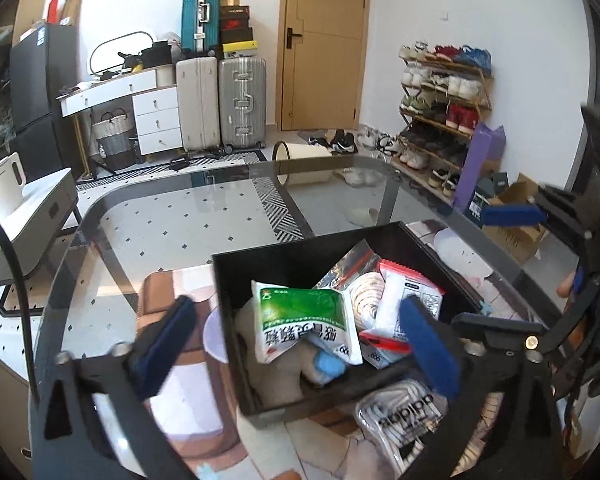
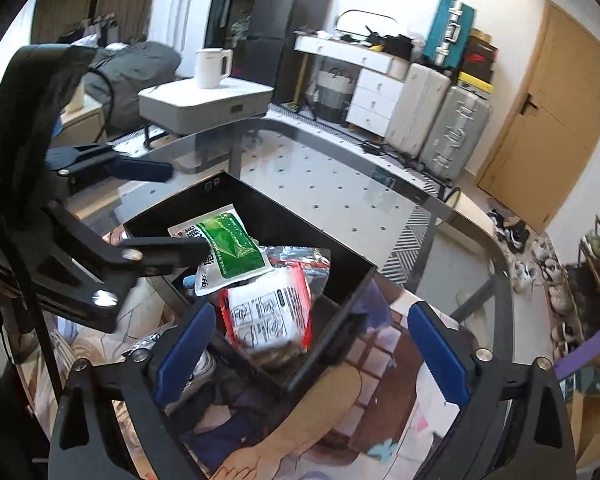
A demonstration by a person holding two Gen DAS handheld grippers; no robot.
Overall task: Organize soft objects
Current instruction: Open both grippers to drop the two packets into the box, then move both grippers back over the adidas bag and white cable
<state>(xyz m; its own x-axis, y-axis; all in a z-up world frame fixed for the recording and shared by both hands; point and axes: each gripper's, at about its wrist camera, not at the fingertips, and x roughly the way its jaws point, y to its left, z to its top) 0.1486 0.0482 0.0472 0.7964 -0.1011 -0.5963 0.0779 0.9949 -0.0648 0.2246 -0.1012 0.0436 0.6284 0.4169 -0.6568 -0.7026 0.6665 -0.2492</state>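
So there's a black bin (image 1: pixel 400 240) sitting on a glass table (image 1: pixel 148 232), roughly centre of the left wrist frame, and it's stuffed with soft stuff. A green pouch (image 1: pixel 306 322) lies on top toward the left side, a red-edged packet (image 1: pixel 412 292) is to its right, with a coiled rope (image 1: pixel 366 292) tucked between them. A clear bag (image 1: pixel 404 420) with black lettering lies on the table just below the bin, outside it.

The left gripper (image 1: pixel 304 344) is spread wide, nothing in it, hovering over the bin's near edge. The right gripper (image 2: pixel 312 354) is also wide open and empty, low in its own frame, with the bin's corner between its fingers (image 2: pixel 184 354).
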